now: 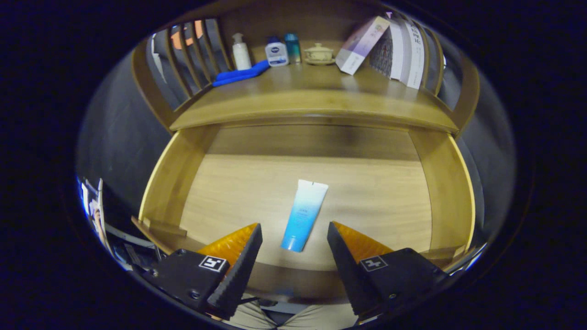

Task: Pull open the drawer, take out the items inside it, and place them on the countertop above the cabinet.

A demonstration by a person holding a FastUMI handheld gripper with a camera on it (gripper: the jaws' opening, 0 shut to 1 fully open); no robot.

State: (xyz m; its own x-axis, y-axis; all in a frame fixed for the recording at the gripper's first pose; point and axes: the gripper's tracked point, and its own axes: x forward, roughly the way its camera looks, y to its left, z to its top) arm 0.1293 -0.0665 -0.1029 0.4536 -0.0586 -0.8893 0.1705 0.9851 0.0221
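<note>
Gripper view looks down into the open drawer, pulled out from under the worktop. One tube lies flat on the drawer floor, cap end near, crimped end far, tilted slightly to the right. The tool hangs above the near end of the drawer with its fingers spread apart; the cap end of the tube sits between the fingertips, touching neither. On the worktop, from left to right along the far edge: a flat blue item, a pump bottle, a white jar, a teal bottle, a lidded bowl, a leaning box and upright books.
</note>
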